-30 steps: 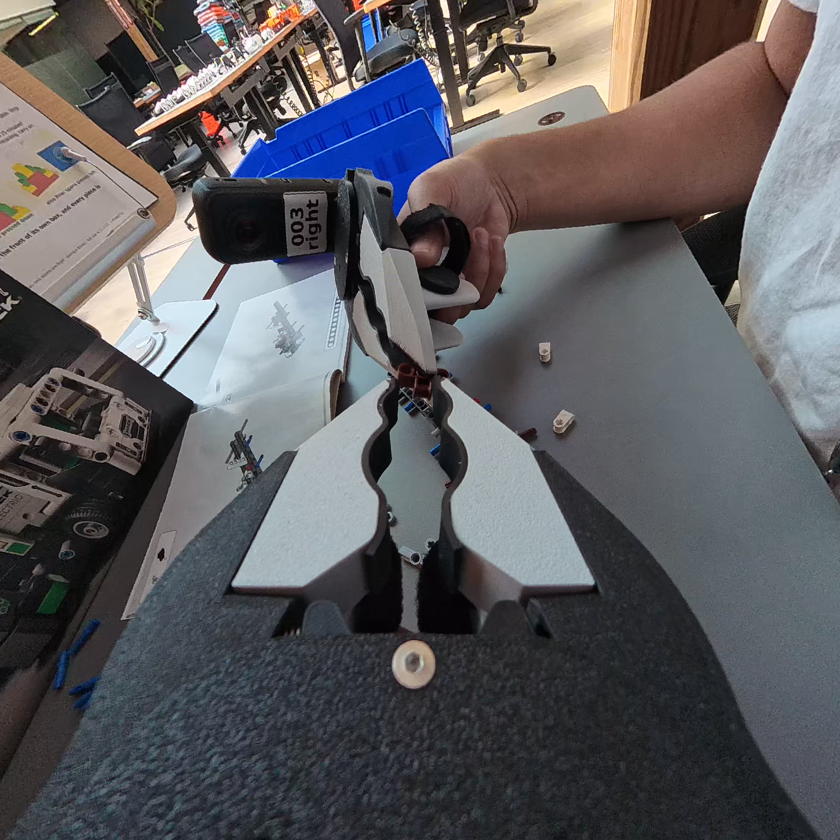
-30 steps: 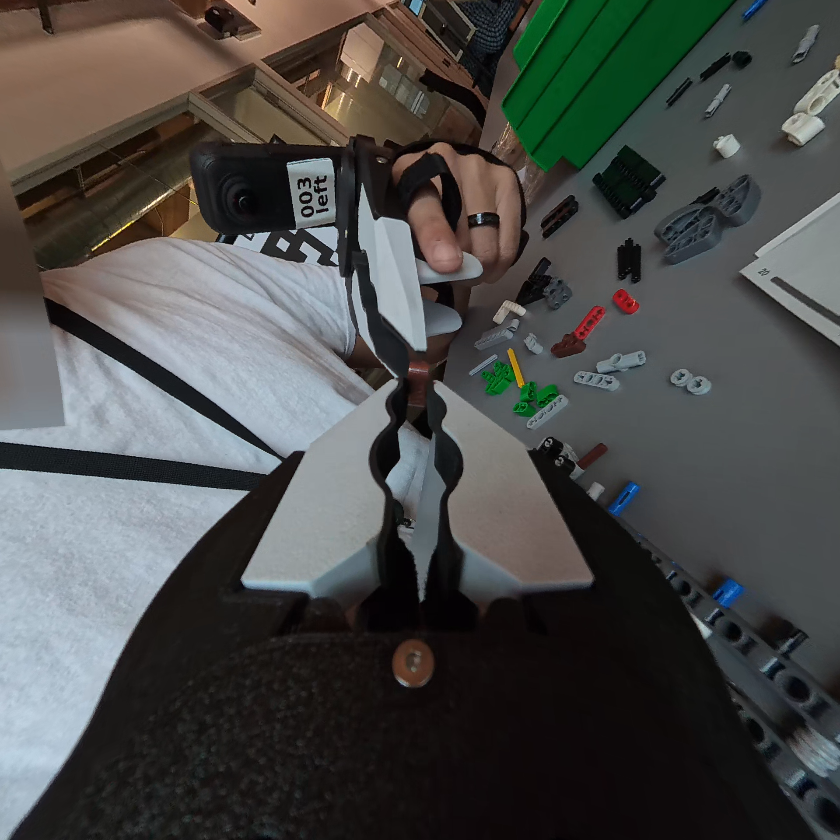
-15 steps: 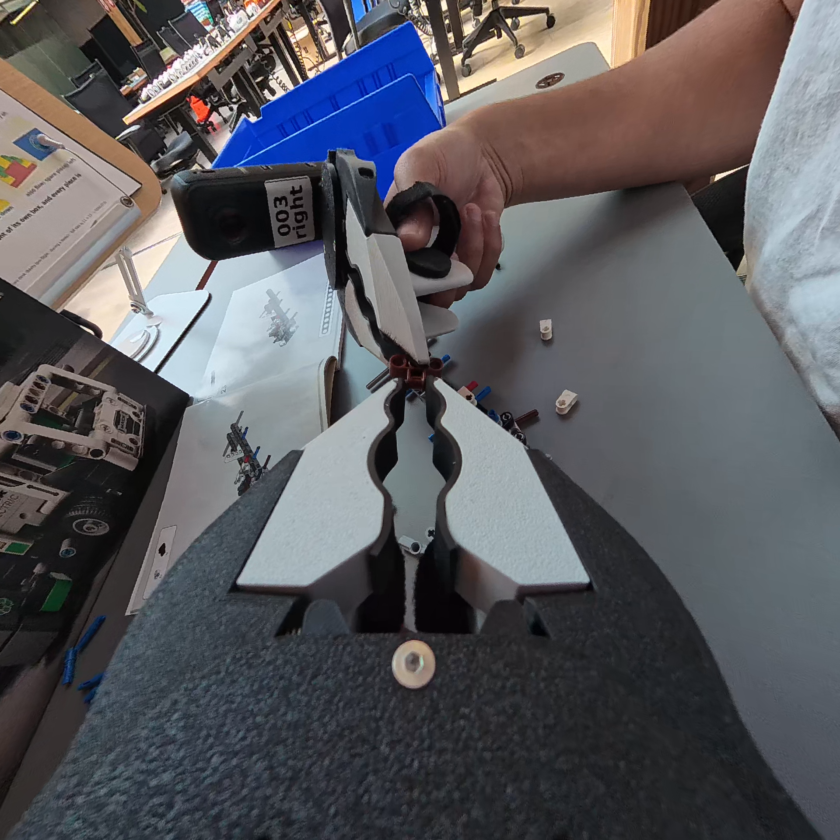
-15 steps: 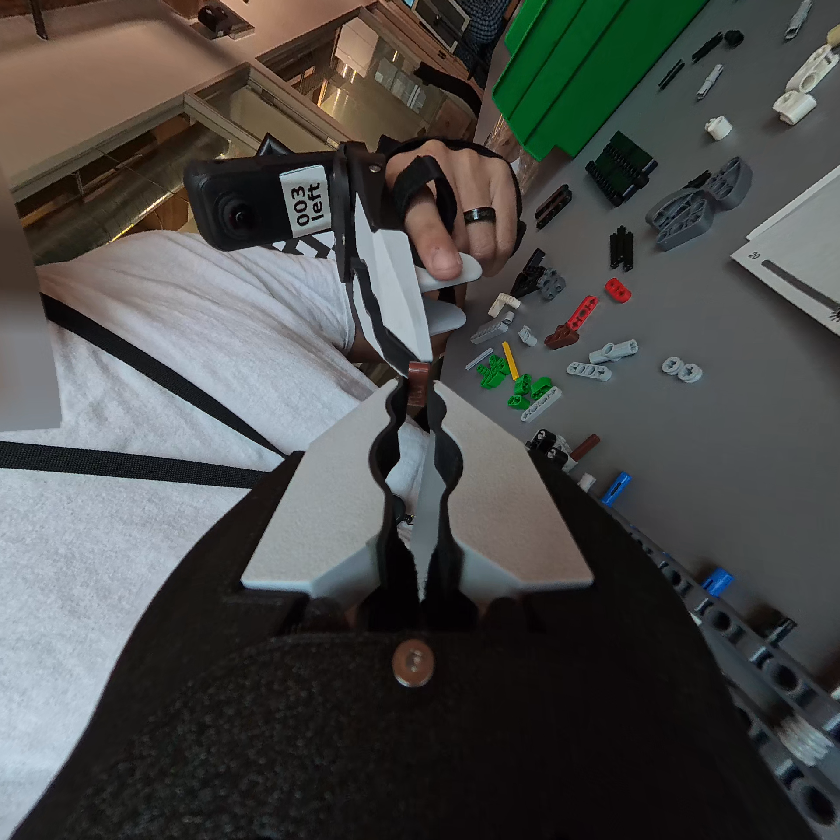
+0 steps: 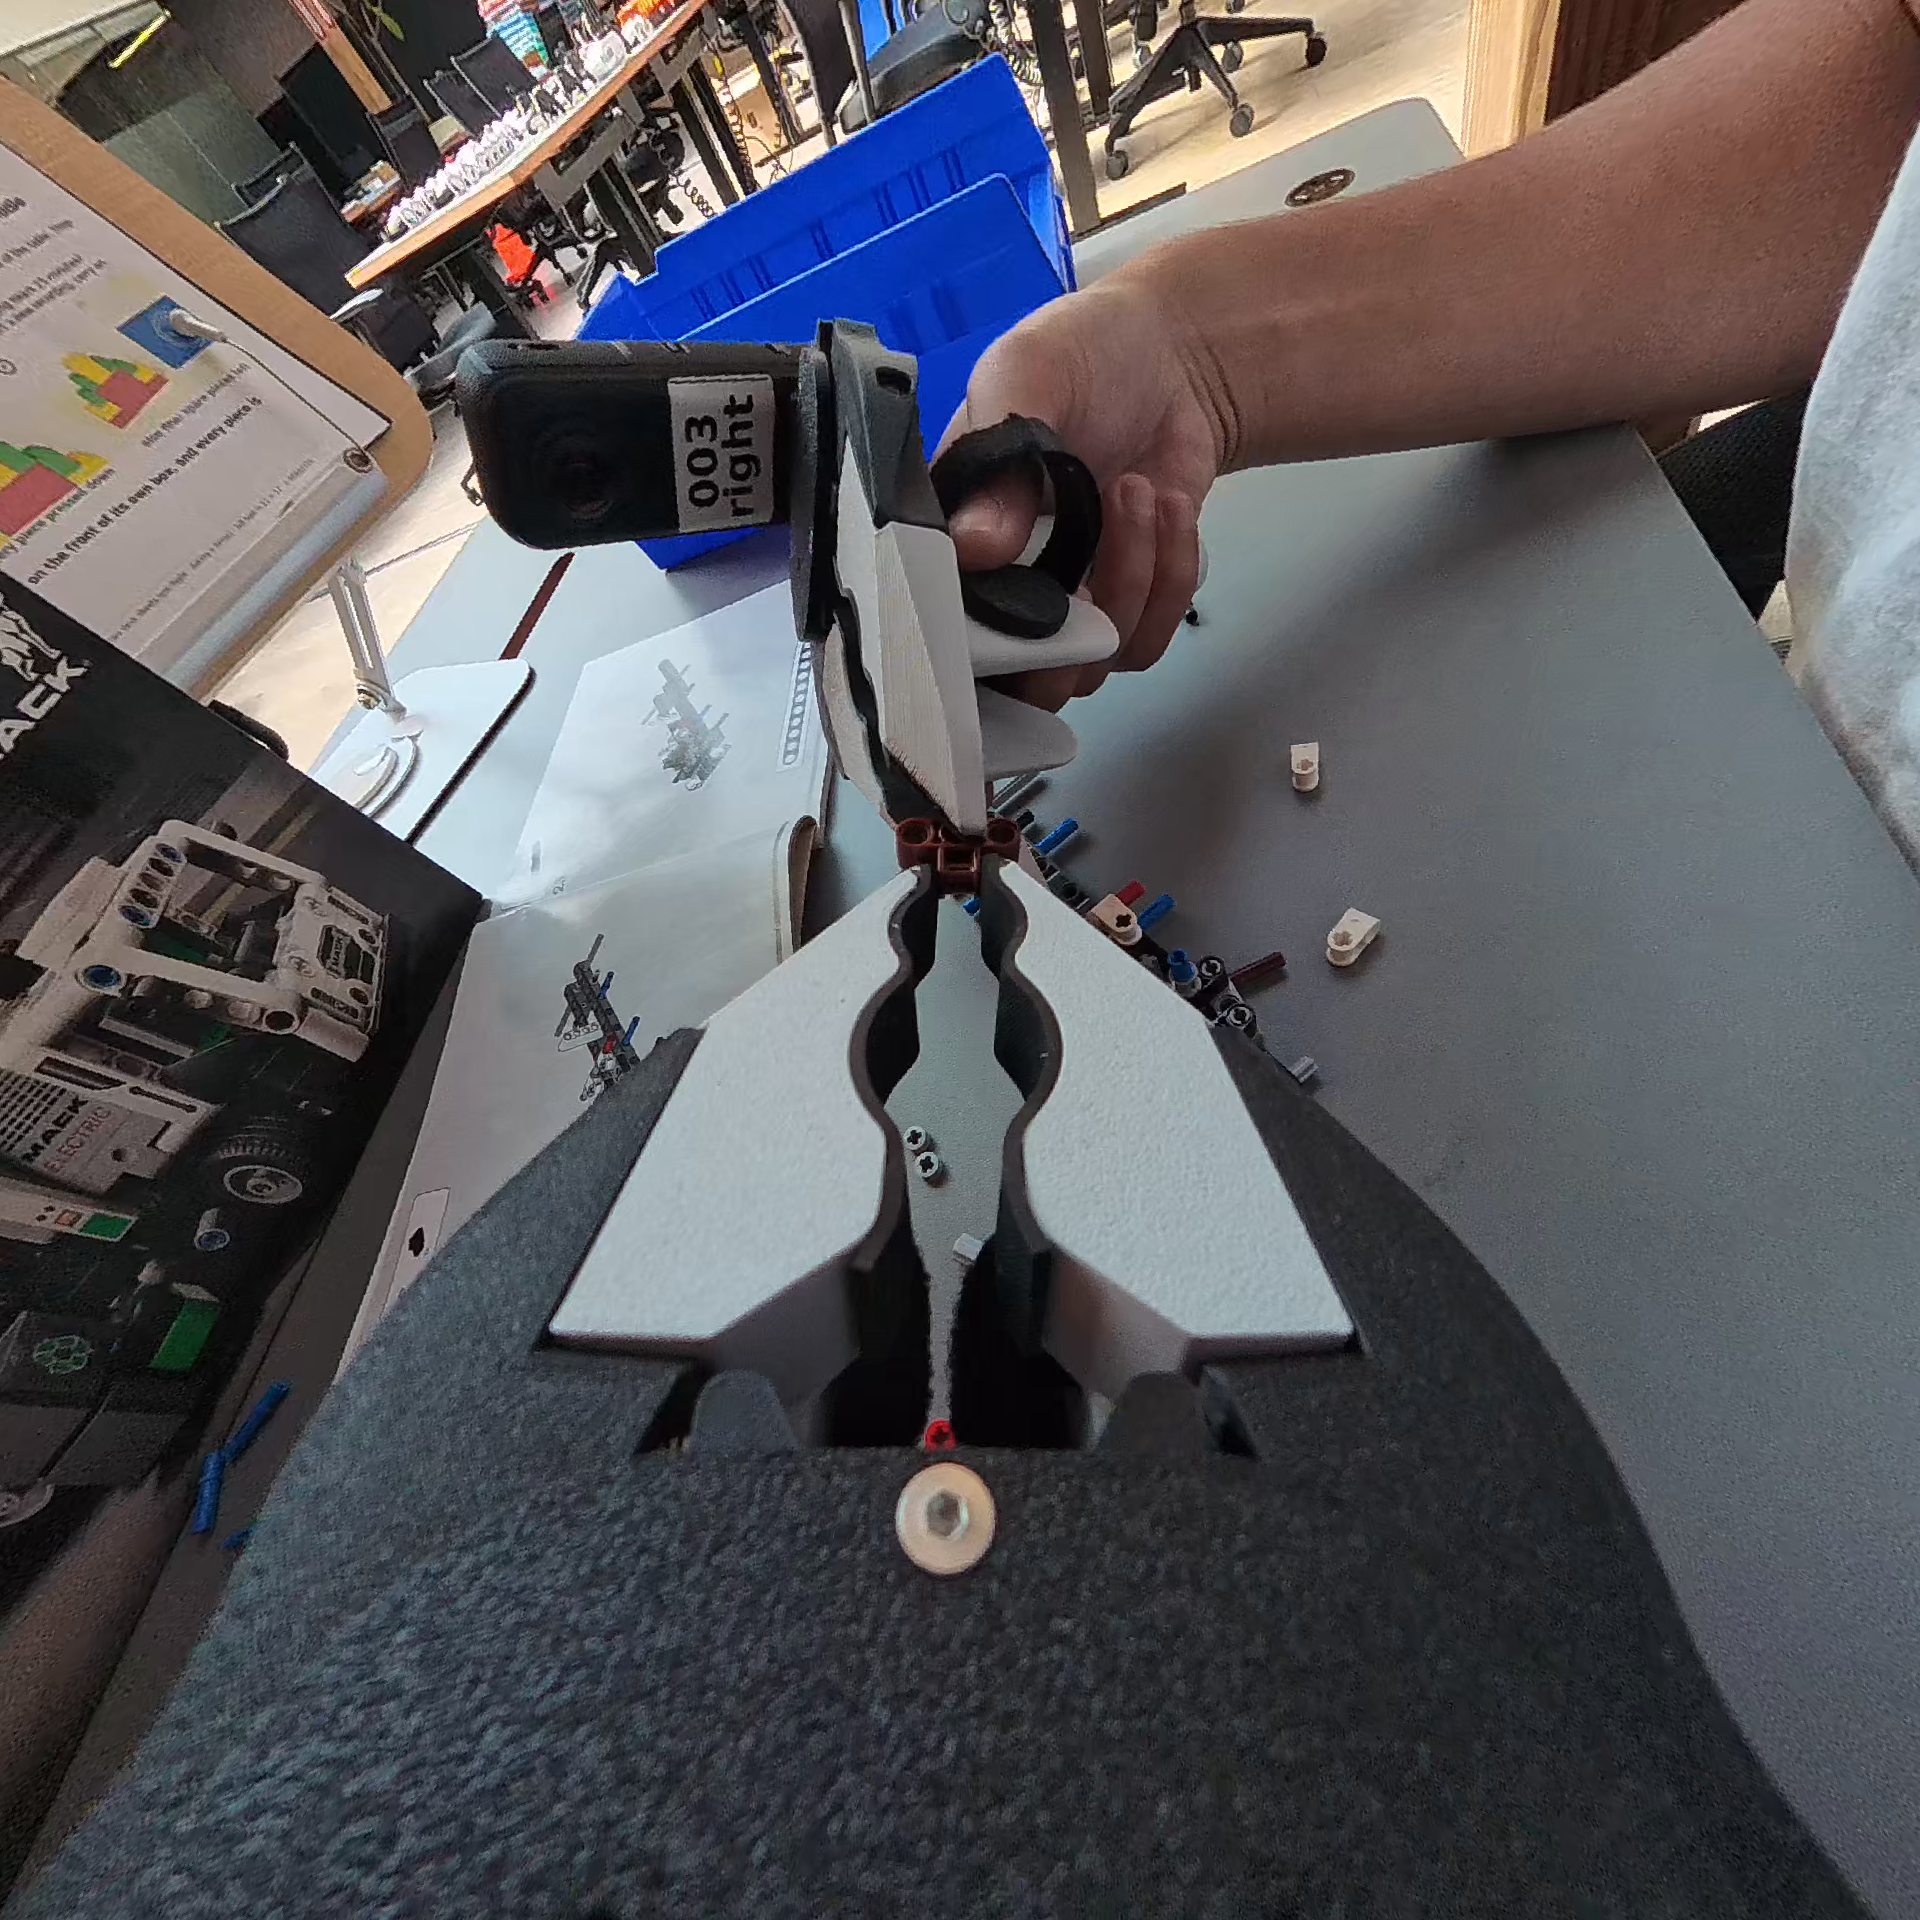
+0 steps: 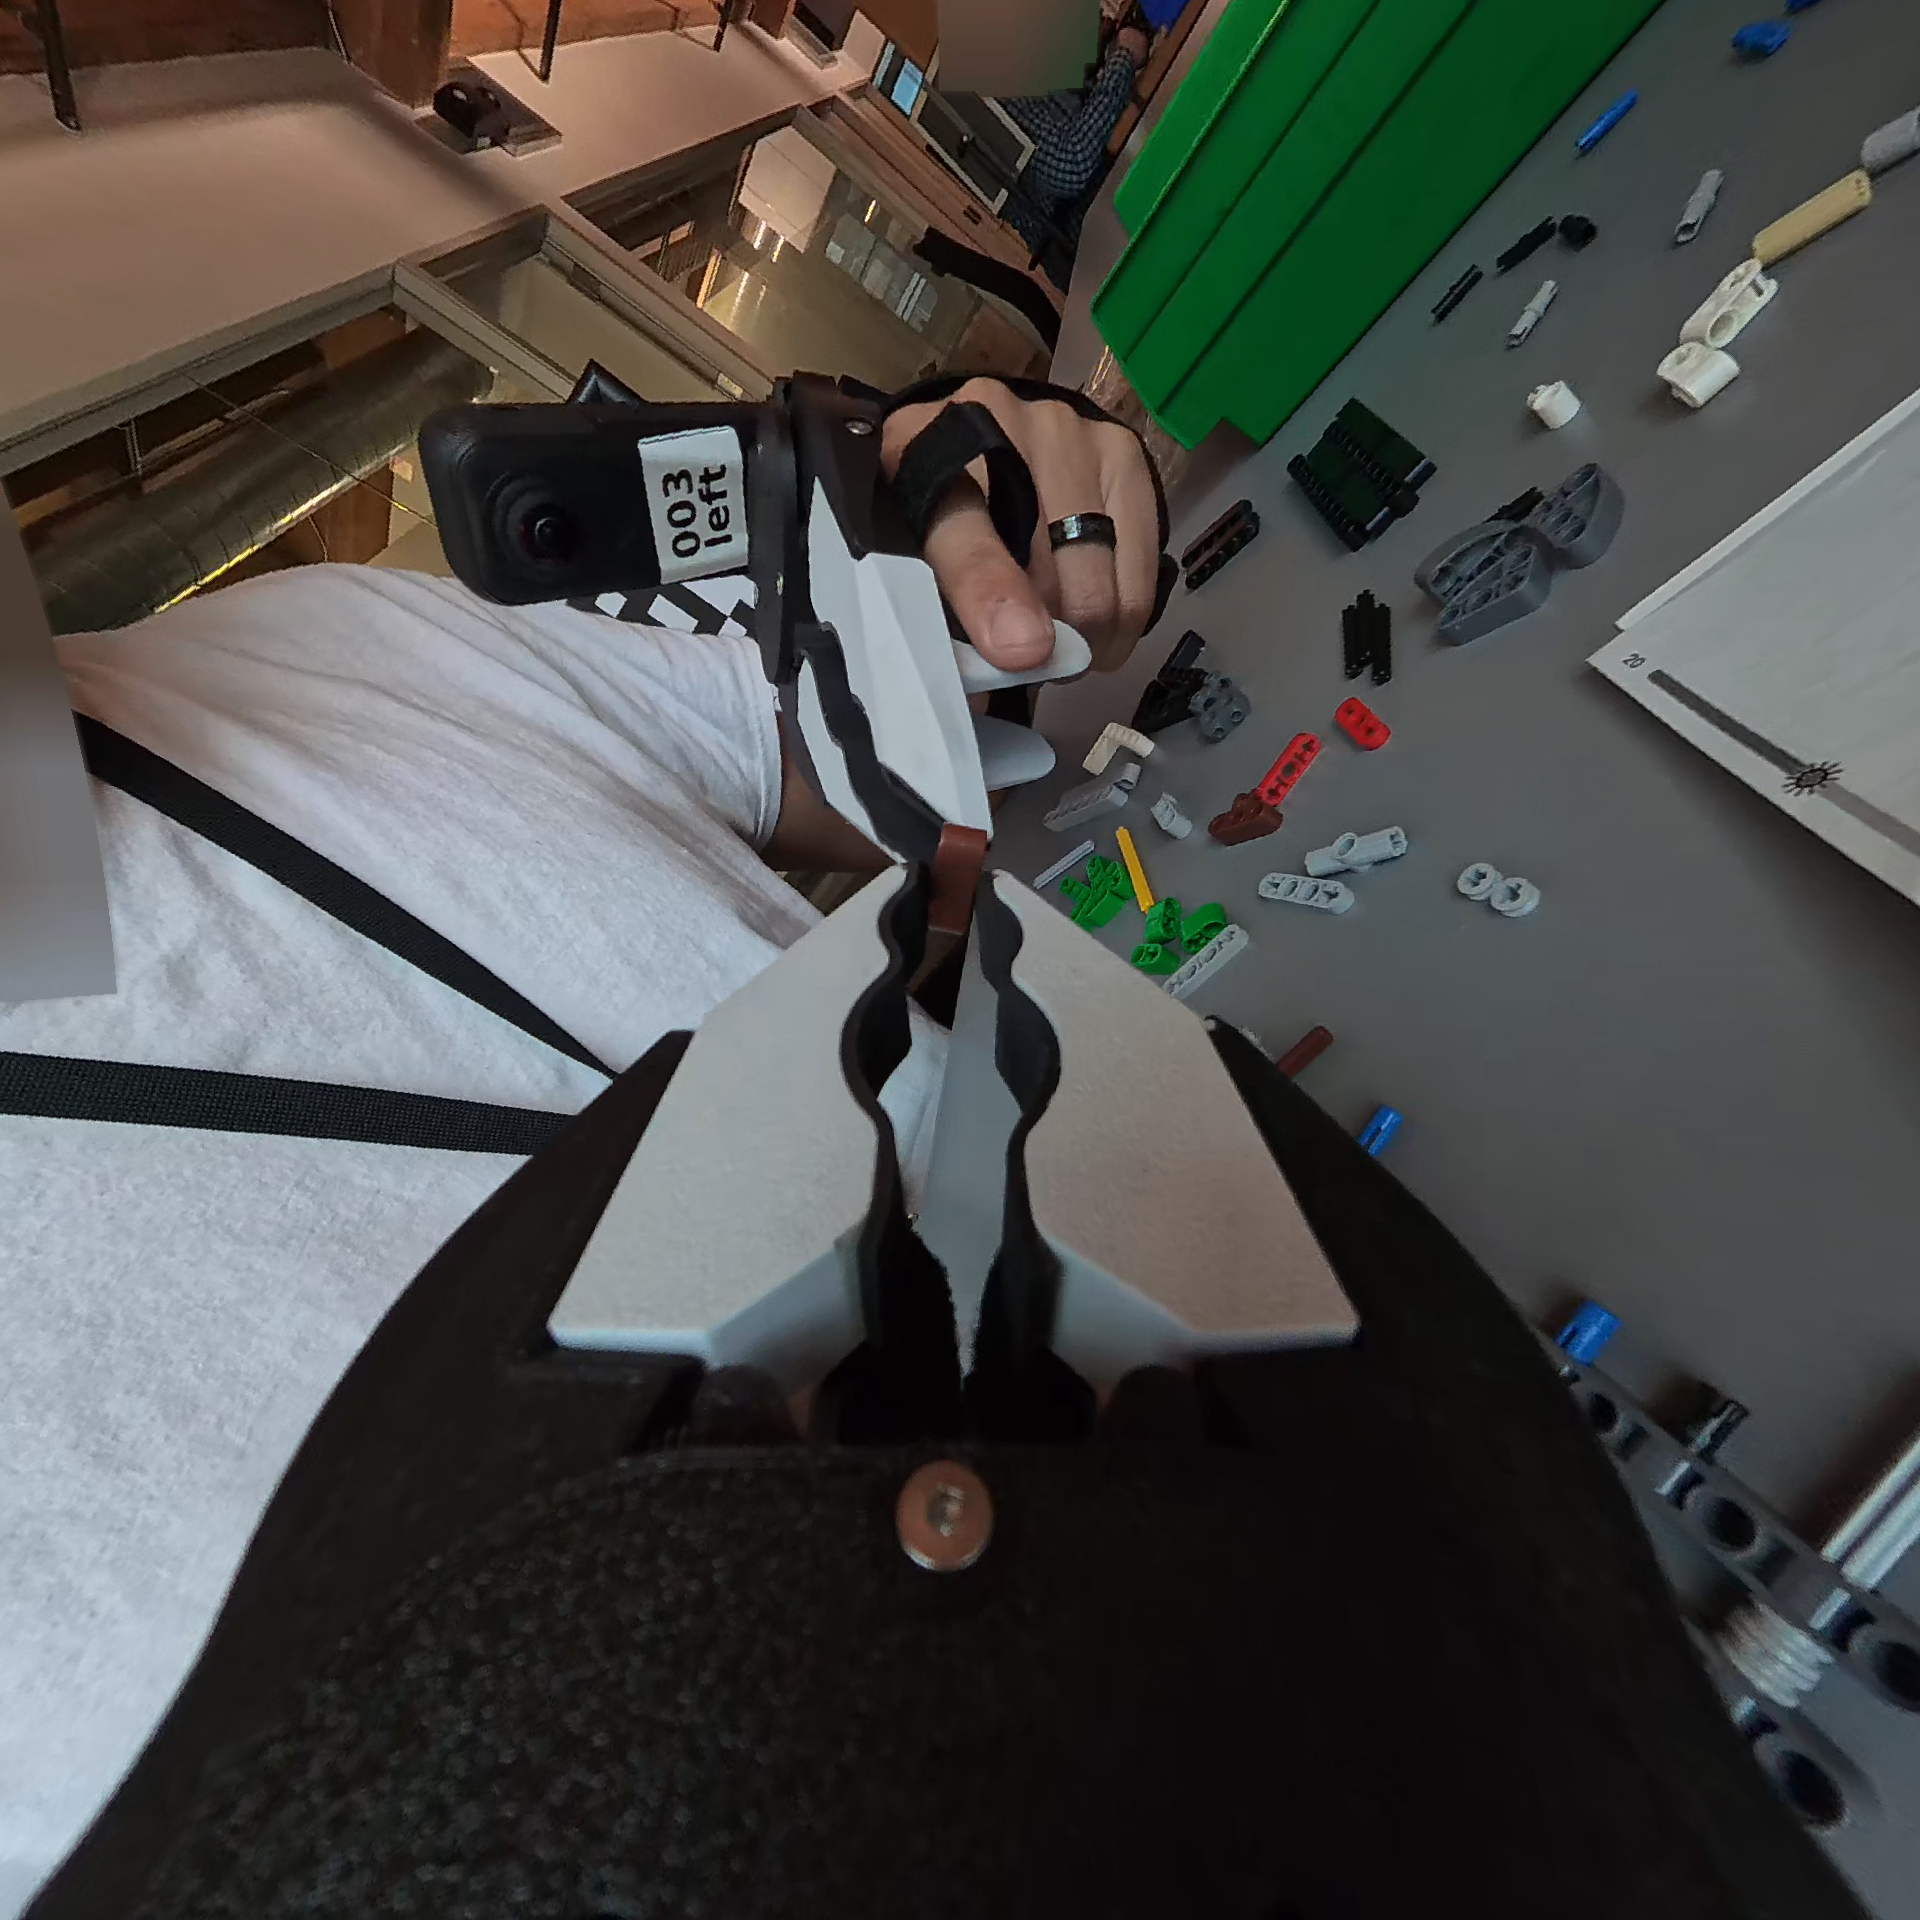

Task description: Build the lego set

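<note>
Both tongs meet tip to tip above the table (image 5: 1558, 1039) on one small brown connector (image 5: 956, 847). The left tongs (image 5: 958, 883) are nearly closed, their two tips pinching the connector's lower square stub, so the piece sits straight ahead of them at the very end of the fingers. From these tongs its long axis runs crosswise, left to right, with a round hole showing at either end. The right tongs (image 6: 951, 883) are just as narrow; seen along them the connector (image 6: 956, 883) is edge-on, a thin brown strip running forward between the tips, both of which look pressed on it. They come down onto its upper middle from beyond the left tongs. Neither hand is nearer: both have it. To the right of the left tongs, loose pins (image 5: 1143, 914) lie on the table.
</note>
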